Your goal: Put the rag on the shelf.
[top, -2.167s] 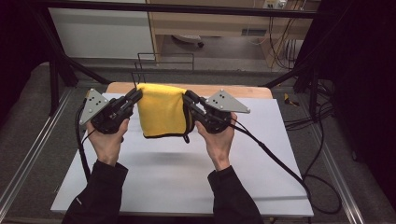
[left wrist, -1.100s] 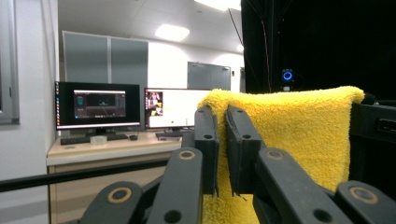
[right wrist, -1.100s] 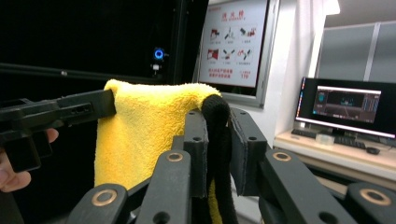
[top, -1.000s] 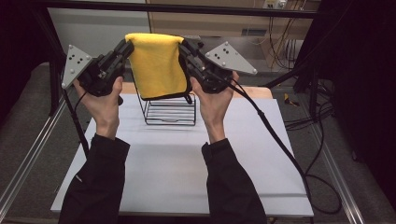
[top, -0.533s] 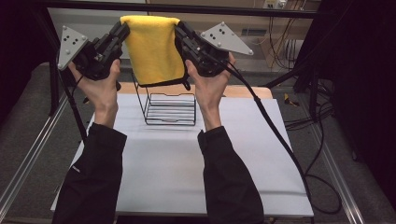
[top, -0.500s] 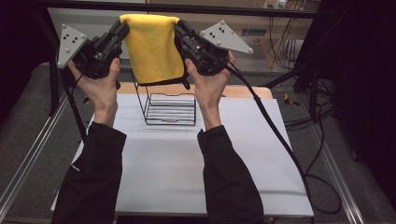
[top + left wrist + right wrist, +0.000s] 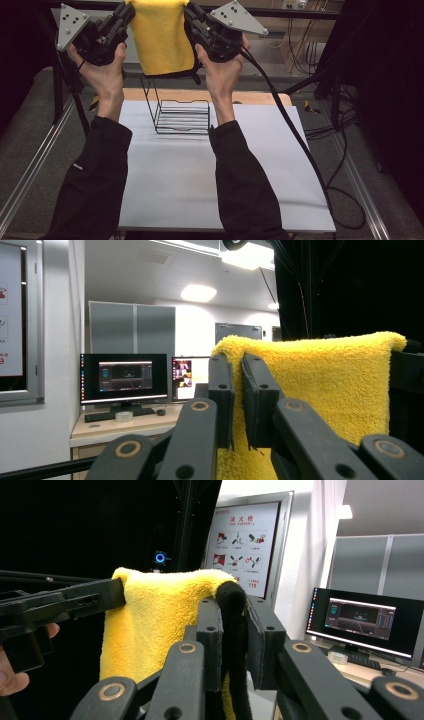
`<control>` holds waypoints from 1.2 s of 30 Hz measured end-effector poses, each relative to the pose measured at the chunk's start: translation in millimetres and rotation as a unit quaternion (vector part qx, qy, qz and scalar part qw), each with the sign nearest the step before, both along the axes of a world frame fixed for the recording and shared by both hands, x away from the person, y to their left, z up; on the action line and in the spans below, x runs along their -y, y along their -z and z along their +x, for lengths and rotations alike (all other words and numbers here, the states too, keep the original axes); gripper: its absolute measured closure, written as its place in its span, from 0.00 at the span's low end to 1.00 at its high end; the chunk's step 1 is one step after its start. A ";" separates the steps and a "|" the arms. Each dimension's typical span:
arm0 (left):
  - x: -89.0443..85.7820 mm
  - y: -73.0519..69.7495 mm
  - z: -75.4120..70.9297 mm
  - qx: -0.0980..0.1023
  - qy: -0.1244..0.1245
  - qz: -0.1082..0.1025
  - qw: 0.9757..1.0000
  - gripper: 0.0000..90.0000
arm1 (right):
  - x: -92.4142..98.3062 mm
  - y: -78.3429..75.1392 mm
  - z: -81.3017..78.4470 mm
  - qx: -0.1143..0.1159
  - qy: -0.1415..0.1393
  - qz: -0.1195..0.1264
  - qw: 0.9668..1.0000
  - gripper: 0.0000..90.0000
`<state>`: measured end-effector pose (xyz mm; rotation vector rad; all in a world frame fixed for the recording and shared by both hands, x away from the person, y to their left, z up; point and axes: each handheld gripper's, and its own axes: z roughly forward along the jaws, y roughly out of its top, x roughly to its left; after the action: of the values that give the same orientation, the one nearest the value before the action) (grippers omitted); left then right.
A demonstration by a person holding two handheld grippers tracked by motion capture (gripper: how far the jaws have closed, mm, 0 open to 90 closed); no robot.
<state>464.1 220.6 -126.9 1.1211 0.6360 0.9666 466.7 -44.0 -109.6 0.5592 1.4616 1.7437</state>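
A yellow fluffy towel (image 7: 162, 37) with a black trimmed edge hangs spread between my two grippers, high above the table. My left gripper (image 7: 122, 15) is shut on its upper left corner and my right gripper (image 7: 192, 15) on its upper right corner. In the left gripper view the jaws pinch the towel's (image 7: 320, 390) near edge, and the other gripper (image 7: 407, 372) holds the far side. In the right gripper view the jaws clamp the black trim of the towel (image 7: 160, 625), and the left gripper (image 7: 112, 594) grips the far corner. A black wire rack (image 7: 182, 112) stands on the table below the towel.
The rack sits at the far end of a white sheet (image 7: 200, 175) laid on a wooden board (image 7: 260, 97). A black cable (image 7: 300, 145) trails off the right side. Metal rails (image 7: 30, 170) run along both table sides. Monitors (image 7: 125, 377) stand on a desk in the background.
Both hands have lifted the towel further up, from just over the rack to the top of the high view. The towel stays stretched between the shut jaws.
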 end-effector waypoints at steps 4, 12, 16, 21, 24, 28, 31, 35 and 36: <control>0.6 0.2 8.9 -0.001 -0.003 0.001 1.000 0.93 | 0.2 -1.1 9.7 -0.005 0.000 0.001 1.000 0.87; -2.1 1.6 35.4 -0.009 -0.006 0.003 1.000 0.93 | -2.2 0.3 35.5 -0.011 0.000 -0.007 1.000 0.87; -3.5 -2.3 45.3 -0.011 -0.007 0.001 1.000 0.93 | -3.6 -3.6 46.0 -0.014 0.002 -0.013 1.000 0.87; -5.1 -5.2 52.9 -0.013 -0.011 0.008 1.000 0.93 | -6.1 -6.5 55.4 -0.016 0.004 -0.015 1.000 0.87; -5.9 -0.8 57.3 -0.019 -0.011 0.013 1.000 0.93 | -6.9 -3.0 57.4 -0.021 0.006 -0.022 1.000 0.87; -5.1 9.0 62.2 -0.025 -0.009 0.024 0.999 0.92 | -5.3 7.8 61.6 -0.035 0.004 -0.017 0.999 0.87; -3.5 15.3 65.8 -0.033 -0.005 0.031 0.999 0.93 | -3.3 18.0 64.3 -0.044 0.006 -0.021 0.999 0.87; -0.8 22.7 71.1 -0.040 -0.001 0.037 0.999 0.93 | 0.4 28.2 68.5 -0.055 0.008 -0.020 0.998 0.87; -0.4 23.7 71.9 -0.042 -0.001 0.038 0.998 0.93 | 1.6 30.5 69.8 -0.057 0.008 -0.020 0.998 0.87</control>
<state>536.0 221.0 -150.6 1.2347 0.6725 0.9552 536.6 -45.5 -140.1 0.6565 1.5630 1.6902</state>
